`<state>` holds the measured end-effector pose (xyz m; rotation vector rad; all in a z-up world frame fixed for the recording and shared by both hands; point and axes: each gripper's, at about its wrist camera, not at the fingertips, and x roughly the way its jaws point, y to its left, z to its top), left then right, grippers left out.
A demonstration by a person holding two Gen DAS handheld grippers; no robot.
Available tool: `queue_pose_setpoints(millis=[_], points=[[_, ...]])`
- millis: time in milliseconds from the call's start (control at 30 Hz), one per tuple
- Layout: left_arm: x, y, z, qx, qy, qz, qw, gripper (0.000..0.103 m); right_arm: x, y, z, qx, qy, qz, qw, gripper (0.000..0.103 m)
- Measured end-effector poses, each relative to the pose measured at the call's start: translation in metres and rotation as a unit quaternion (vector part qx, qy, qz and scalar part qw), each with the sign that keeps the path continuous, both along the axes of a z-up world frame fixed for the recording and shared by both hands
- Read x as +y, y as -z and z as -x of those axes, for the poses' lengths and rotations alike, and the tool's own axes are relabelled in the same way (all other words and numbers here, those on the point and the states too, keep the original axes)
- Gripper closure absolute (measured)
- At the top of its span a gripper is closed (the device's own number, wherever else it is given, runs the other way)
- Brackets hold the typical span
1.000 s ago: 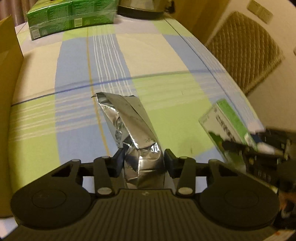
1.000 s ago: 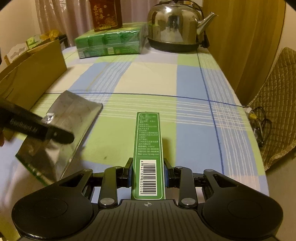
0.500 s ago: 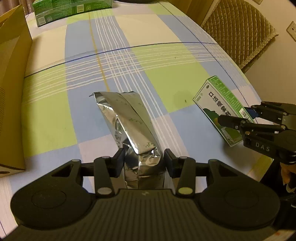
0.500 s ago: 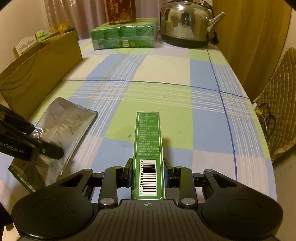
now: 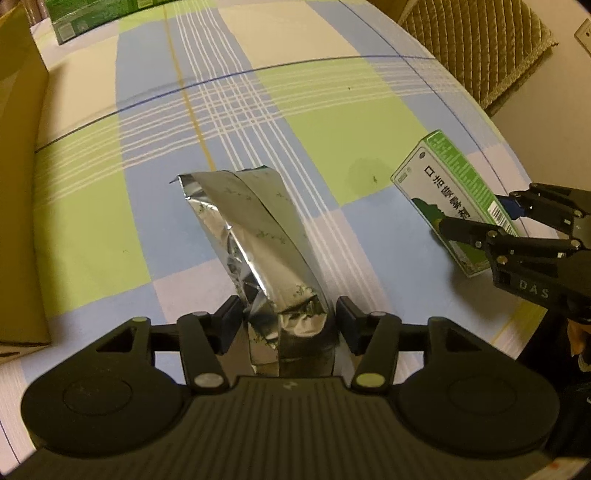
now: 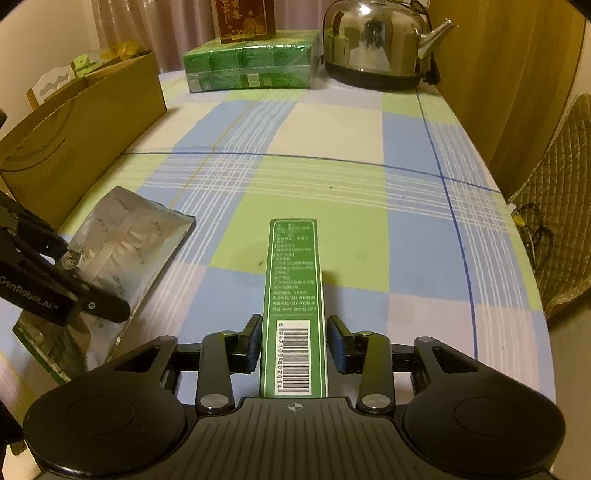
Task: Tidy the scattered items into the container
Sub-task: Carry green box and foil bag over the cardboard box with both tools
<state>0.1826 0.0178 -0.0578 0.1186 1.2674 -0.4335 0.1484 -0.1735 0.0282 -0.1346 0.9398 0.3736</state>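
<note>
A crumpled silver foil pouch (image 5: 258,236) lies on the checked tablecloth between the fingers of my left gripper (image 5: 288,319); the jaws stand slightly apart from it. It also shows in the right wrist view (image 6: 125,243). A long green box (image 6: 294,295) with a barcode lies between the fingers of my right gripper (image 6: 293,345), with small gaps on both sides. The left wrist view shows that box (image 5: 454,195) and the right gripper (image 5: 517,236) at the right. The open cardboard box (image 6: 85,125) stands at the left.
A steel kettle (image 6: 380,44) and a green wrapped pack (image 6: 255,61) with a red box (image 6: 243,18) on top stand at the far end. A quilted chair (image 6: 557,206) is off the table's right edge. The cardboard box wall (image 5: 18,184) is close on my left.
Both grippers have opened a little and released their items onto the table. The pouch and green box now rest lower, on the cloth.
</note>
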Motion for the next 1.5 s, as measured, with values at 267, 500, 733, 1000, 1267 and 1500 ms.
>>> queue_pose_setpoints(millis=[267, 500, 733, 1000, 1267, 1500], points=[[-0.011, 0.001, -0.005, 0.001, 0.024, -0.018, 0.9995, 0.056, 0.001, 0.004, -0.002, 0.012, 0.000, -0.002, 1.000, 0.071], [-0.006, -0.012, 0.000, -0.014, 0.037, -0.015, 0.9991, 0.066, 0.004, -0.004, 0.004, -0.001, -0.001, -0.008, 1.000, 0.075], [0.008, -0.032, 0.011, -0.029, 0.029, 0.003, 0.9991, 0.066, 0.016, -0.023, 0.011, -0.019, -0.005, -0.021, 1.000, 0.075], [0.034, -0.080, 0.014, -0.070, 0.016, 0.009, 0.9974, 0.066, 0.050, -0.059, 0.007, -0.053, -0.031, -0.038, 0.997, 0.075], [0.090, -0.138, 0.014, -0.124, -0.022, -0.011, 0.9920, 0.066, 0.110, -0.104, -0.010, -0.090, -0.071, -0.078, 0.990, 0.075], [0.150, -0.178, 0.010, -0.155, -0.066, -0.021, 0.9856, 0.066, 0.181, -0.136, -0.021, -0.110, -0.112, -0.108, 0.982, 0.075]])
